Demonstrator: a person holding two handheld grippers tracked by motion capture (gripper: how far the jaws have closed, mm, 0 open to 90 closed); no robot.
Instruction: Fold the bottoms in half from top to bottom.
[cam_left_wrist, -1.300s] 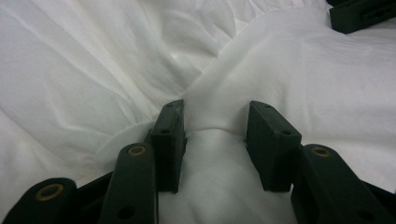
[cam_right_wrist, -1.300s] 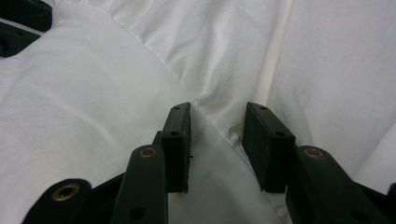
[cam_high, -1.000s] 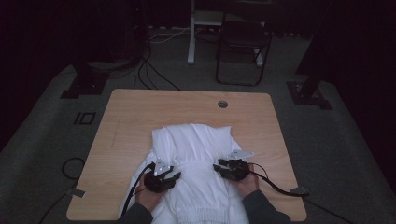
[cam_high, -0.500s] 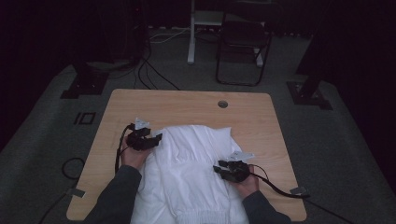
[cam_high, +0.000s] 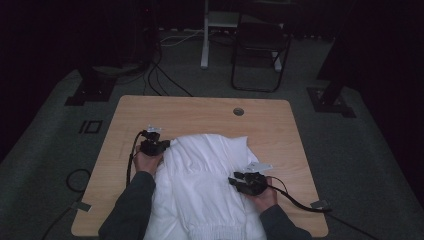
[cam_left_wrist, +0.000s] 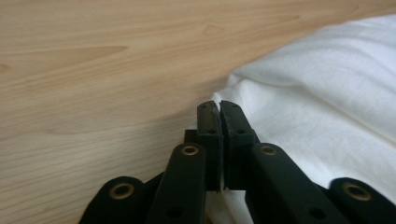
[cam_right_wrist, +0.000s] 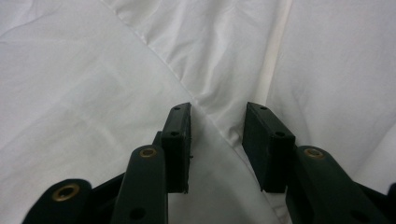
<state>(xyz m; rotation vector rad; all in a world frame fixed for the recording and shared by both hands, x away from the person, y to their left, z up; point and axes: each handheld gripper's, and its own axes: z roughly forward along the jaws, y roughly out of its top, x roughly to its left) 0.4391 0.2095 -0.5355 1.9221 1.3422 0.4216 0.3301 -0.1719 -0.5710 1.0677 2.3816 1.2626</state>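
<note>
The high view looks forward and down from above the person's side, far enough off to take in the whole tabletop (cam_high: 200, 115) at mid-frame, dark floor around it and, dimly, what may be a chair at the top. The left gripper view sits low and close, looking along its jaws at the cloth (cam_left_wrist: 327, 93) edge on the right of the frame. The right gripper view looks down, very near, onto cloth folds. All three share the cloth.
</note>
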